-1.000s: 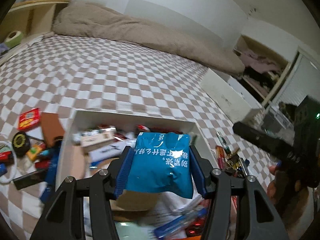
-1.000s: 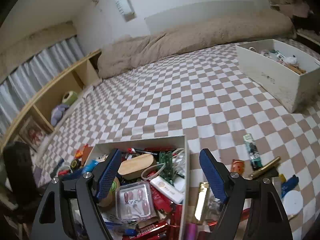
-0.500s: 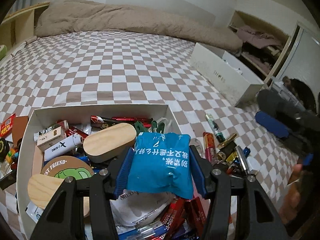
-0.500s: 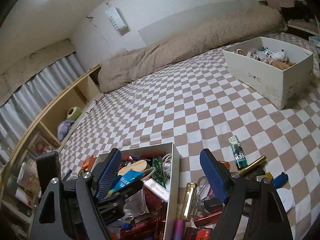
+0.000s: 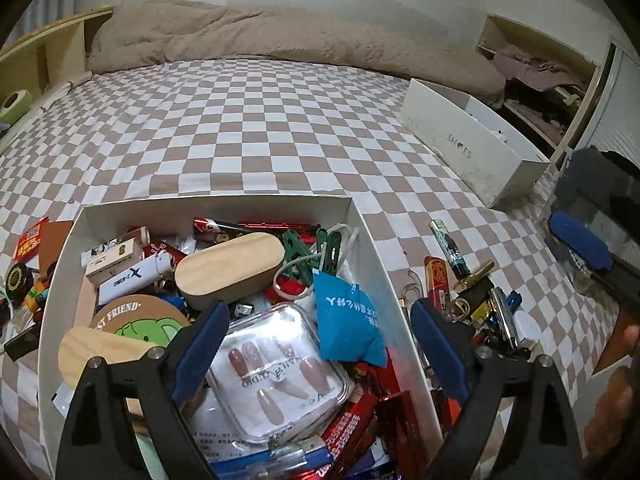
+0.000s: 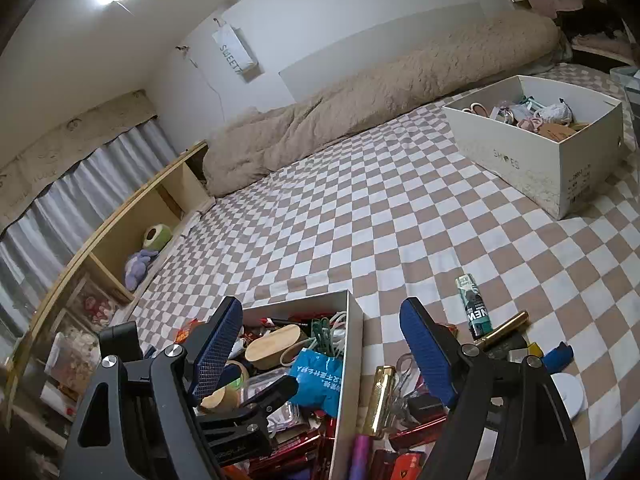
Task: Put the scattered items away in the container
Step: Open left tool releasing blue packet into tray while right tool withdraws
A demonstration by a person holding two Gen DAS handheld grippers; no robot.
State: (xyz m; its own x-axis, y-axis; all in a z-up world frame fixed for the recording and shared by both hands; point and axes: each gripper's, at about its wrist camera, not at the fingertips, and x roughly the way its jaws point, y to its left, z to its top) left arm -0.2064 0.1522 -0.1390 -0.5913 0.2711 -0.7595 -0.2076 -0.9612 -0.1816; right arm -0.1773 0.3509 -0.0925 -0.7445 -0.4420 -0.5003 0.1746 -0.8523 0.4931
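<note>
1. My left gripper (image 5: 320,344) has just been opening: its jaws stand wide over the white box (image 5: 208,202) and grip nothing. The blue sachet (image 5: 346,324) lies loose between the fingers, nearer the right-hand one and touching neither pad, resting on a clear nail-tip case (image 5: 276,368).
2. My right gripper (image 6: 320,356) is spread wide and empty too. The box's right wall runs up between its fingers, and the loose pile lies under and beyond its right finger.
3. Handling, as I judge it: the sachet looks soft, light and slick, so it should stay where it lies.
4. Next candidates outside the box:
   - a gold tube (image 6: 378,400) just inside the right finger, which is stiff, smooth and likely to roll, so I would pinch it across its middle;
   - a green-and-white lighter (image 6: 474,312) beyond that fingertip, which is light and hard, so I would take it across its narrow sides;
   - a gold pen-like stick (image 6: 502,328) beside the lighter, which is thin and may slip.
5. Count: one box in use, one further white shoe box (image 6: 532,160) well apart on the checked bedspread (image 6: 360,208), one sachet, one nail case, two wooden-looking oval pieces in the box, and several green clothes pegs whose number I cannot tell.
</note>
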